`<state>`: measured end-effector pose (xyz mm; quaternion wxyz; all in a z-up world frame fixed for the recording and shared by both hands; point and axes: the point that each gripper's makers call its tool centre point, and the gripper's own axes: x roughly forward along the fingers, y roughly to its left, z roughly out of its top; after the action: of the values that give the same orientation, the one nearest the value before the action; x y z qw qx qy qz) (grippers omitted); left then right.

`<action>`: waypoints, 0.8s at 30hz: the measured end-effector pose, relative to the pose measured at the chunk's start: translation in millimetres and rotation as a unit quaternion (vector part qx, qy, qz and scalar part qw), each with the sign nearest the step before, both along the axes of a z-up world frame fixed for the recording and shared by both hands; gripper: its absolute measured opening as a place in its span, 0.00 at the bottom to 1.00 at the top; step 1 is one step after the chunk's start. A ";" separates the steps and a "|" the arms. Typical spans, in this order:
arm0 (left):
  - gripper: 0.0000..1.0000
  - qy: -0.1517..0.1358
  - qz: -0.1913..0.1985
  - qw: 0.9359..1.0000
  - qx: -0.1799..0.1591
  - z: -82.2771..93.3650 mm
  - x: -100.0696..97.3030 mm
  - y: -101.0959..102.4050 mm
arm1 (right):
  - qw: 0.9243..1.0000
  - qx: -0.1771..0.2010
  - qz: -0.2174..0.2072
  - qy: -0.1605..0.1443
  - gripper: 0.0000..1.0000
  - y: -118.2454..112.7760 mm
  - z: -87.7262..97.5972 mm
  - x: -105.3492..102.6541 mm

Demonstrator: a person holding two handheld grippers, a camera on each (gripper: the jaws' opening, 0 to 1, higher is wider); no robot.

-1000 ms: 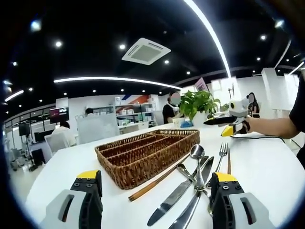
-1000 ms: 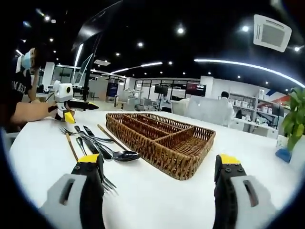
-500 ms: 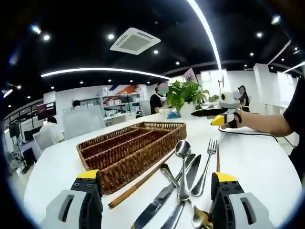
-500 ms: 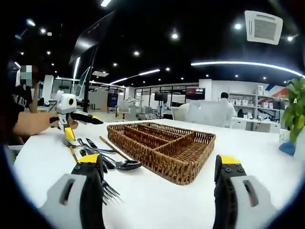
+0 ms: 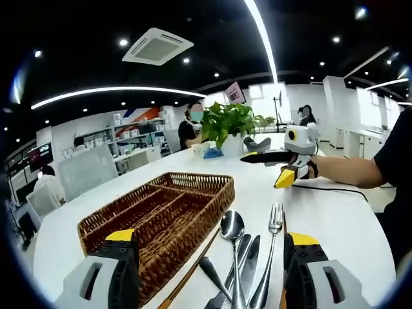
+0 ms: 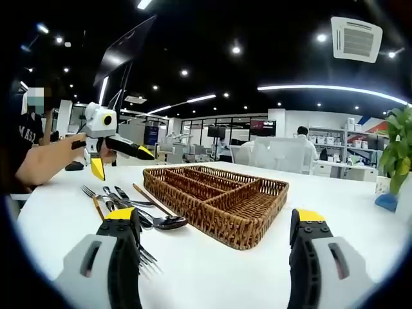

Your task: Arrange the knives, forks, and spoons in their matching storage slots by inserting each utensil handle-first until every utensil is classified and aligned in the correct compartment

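Wicker tray (image 5: 161,212) lies probably just ahead of left tool (image 5: 209,273).

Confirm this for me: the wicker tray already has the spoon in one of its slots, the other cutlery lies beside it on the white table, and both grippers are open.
Not quite: the spoon is not in the wicker tray; it lies on the white table beside the tray with the fork and knives, as the left gripper view shows. The compartments in sight hold nothing. The left gripper and right gripper are open.

left tongs (image 5: 206,283) jaws spread, empty, right tongs (image 6: 215,257) likewise
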<state>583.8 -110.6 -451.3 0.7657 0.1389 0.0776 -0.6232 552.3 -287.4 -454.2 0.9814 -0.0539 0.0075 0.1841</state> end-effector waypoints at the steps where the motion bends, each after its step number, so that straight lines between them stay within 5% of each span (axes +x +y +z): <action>1: 0.96 -0.002 0.000 1.000 0.002 -3.3 -0.2 -2.6 | 1.000 -0.002 -0.001 -0.003 1.00 -0.7 0.8 0.2; 8: 0.91 -0.009 0.025 1.000 0.005 -19.2 11.4 -12.1 | 1.000 0.003 -0.002 0.003 1.00 -3.1 -4.9 3.9; 13: 0.90 -0.023 0.005 0.998 0.060 -44.3 5.9 -27.3 | 1.000 -0.005 0.003 0.001 1.00 0.6 -3.9 2.5; 18: 0.79 -0.043 0.006 0.997 0.060 -38.6 6.9 -31.1 | 1.000 -0.009 0.006 0.003 1.00 2.2 -5.6 2.1; 24: 0.76 -0.020 -0.014 0.998 0.051 -38.8 -3.7 -40.2 | 1.000 -0.008 0.008 0.003 1.00 2.7 -6.0 1.6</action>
<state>580.1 -150.8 -490.1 0.7503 0.1918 0.0922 -0.6259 553.9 -284.7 -460.2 0.9794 -0.0615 0.0118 0.1921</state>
